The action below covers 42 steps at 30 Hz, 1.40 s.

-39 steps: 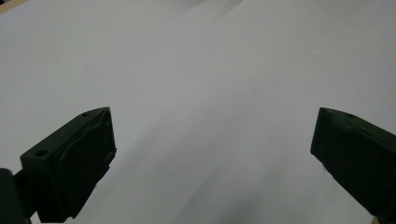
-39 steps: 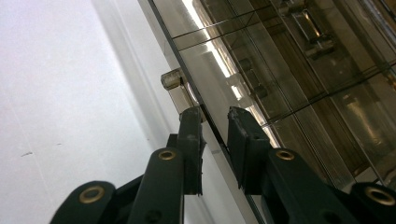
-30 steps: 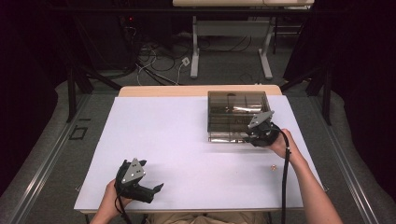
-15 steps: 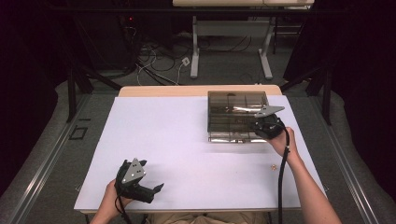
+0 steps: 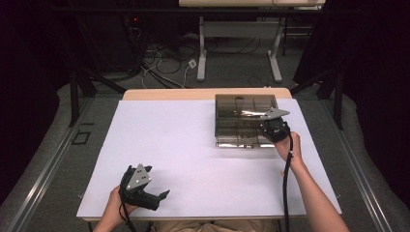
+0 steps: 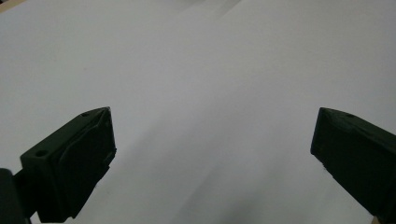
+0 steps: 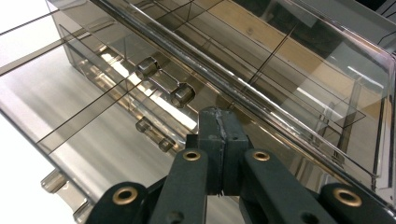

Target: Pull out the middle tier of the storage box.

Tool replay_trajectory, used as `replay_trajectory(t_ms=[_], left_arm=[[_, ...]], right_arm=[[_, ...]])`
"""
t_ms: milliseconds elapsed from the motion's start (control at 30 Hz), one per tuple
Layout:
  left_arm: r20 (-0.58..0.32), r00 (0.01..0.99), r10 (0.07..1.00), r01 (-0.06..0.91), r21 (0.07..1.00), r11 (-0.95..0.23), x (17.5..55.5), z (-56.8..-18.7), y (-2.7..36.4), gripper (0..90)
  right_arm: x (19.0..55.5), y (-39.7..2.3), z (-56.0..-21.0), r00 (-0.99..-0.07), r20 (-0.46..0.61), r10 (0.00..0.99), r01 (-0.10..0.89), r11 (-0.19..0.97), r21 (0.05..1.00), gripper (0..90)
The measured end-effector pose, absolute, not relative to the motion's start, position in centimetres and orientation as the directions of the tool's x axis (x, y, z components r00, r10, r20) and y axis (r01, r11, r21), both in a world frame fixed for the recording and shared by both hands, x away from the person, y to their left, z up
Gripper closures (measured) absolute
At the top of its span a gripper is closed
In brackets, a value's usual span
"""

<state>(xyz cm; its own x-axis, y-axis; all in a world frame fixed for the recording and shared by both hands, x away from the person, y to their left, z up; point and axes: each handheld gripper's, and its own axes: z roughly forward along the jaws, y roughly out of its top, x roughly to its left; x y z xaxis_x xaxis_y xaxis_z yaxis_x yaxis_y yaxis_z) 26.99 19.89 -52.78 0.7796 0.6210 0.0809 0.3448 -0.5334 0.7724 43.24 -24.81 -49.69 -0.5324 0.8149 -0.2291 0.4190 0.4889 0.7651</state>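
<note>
One smoky clear box (image 5: 244,121), compartments seemingly empty.

Table: a white rectangular tabletop (image 5: 193,159) with a pale wooden strip (image 5: 169,94) along its far edge.
Floor: grey carpet (image 5: 58,159) around the table, with a loose tangle of cables (image 5: 162,65) beyond it.
Background: a white metal desk frame (image 5: 237,29) standing behind, dark curtains (image 5: 372,72) at the sides.
</note>
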Motion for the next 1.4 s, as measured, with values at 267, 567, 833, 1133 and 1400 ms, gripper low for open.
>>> replay_trajectory(t_ms=[267,567,833,1133,1400], left_arm=[[0.084,0.782,0.618,0.342,0.771,-0.538,27.1,-52.8,19.8,0.0],[0.082,0.781,0.619,0.345,0.77,-0.537,27.0,-52.8,19.8,0.1],[0.082,0.78,0.62,0.345,0.771,-0.535,27.0,-52.8,19.8,0.0],[0.079,0.781,0.619,0.345,0.772,-0.534,27.0,-52.8,19.9,0.0],[0.083,0.779,0.622,0.344,0.772,-0.534,26.9,-52.7,20.0,0.1]], right_arm=[[43.3,-24.4,-49.9,-0.525,-0.238,0.817,0.413,0.489,0.768,90.0],[43.1,-24.4,-49.8,-0.55,-0.214,0.807,0.428,0.492,0.758,80.9],[42.3,-24.6,-49.2,-0.578,-0.186,0.795,0.437,0.493,0.752,67.5],[41.3,-24.9,-49.0,-0.601,-0.149,0.786,0.458,0.49,0.742,51.2],[40.4,-25.0,-48.5,-0.618,-0.113,0.778,0.483,0.489,0.726,35.9]])
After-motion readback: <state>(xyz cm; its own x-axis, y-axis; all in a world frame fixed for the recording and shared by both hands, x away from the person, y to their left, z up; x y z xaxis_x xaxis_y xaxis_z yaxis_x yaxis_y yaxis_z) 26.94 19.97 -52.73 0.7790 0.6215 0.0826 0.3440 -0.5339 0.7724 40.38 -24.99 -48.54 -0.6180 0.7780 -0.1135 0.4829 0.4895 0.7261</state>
